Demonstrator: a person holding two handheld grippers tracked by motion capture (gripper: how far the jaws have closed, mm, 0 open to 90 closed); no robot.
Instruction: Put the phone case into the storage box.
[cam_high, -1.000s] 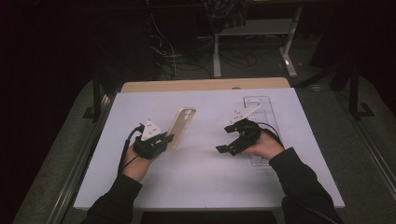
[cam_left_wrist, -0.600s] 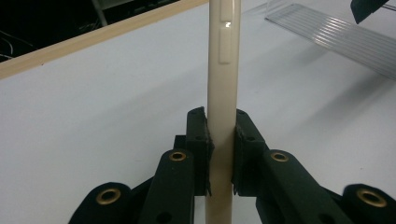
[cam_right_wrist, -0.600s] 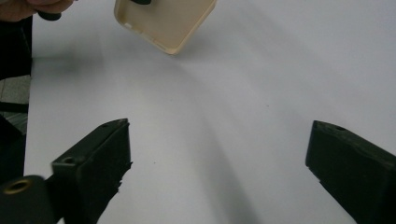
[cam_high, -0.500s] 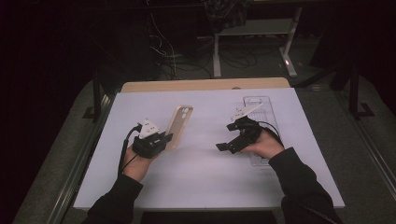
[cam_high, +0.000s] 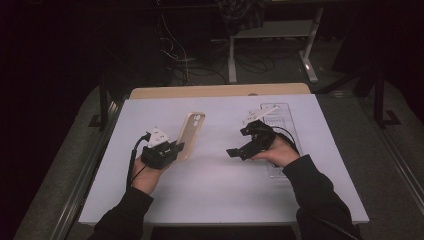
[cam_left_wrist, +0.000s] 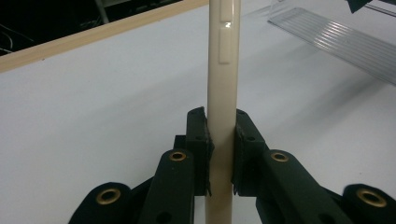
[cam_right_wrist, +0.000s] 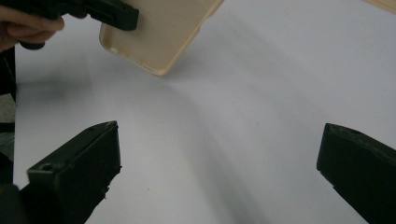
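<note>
Phone case (cam_high: 190, 135), clamped edgewise in the left tool (cam_high: 176, 148), points far-right; the open right tool (cam_high: 239, 148) faces it from the right.

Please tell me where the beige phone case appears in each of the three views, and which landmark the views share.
High view: the beige phone case stands left of centre, clamped by the left gripper.
Left gripper view: it rises edge-on through the middle, between the two closed jaws.
Right gripper view: it sits at the top, left of centre.
Shared landmark: the white table surface.
</note>
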